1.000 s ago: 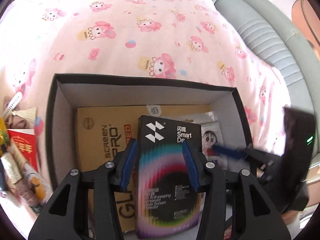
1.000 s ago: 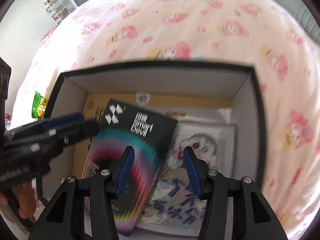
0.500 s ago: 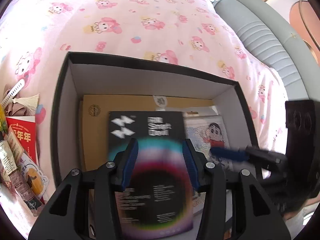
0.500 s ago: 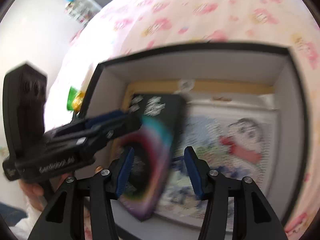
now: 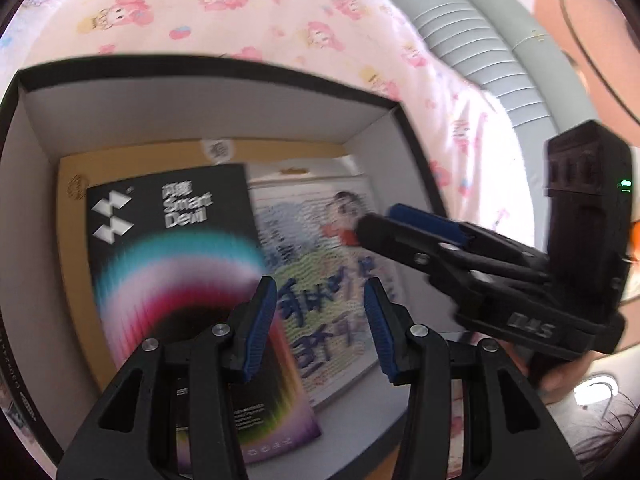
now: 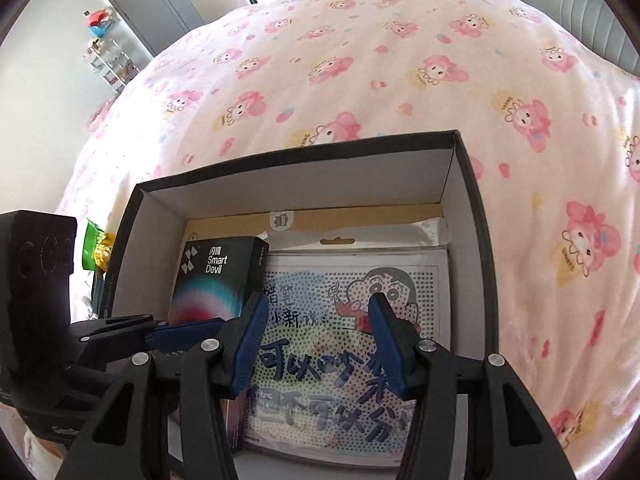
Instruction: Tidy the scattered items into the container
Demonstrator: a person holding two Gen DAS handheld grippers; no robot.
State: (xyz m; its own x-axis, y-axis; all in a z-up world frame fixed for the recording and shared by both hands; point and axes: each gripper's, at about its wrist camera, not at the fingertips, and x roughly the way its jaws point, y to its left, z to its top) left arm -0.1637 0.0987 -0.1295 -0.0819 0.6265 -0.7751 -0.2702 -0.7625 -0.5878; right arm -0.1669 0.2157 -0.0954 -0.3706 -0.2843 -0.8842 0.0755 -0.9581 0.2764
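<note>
Black box (image 6: 472, 200), white inside; pink cartoon-print bedspread (image 6: 360, 60); rainbow-on-black carton (image 6: 218, 276).

Left gripper (image 5: 320, 322) no longer holds black Smart Devil box (image 5: 176, 280): a second ago blue pads straddled it, now jaws open and empty. Box now lies flat in black container (image 6: 460, 168), on brown carton (image 5: 72, 216), just left of cartoon card (image 6: 352, 320). Left view shifts right, onto the card. Right gripper (image 6: 316, 344), blurred and swinging half a second ago, now sharp over card, jaws open.
</note>
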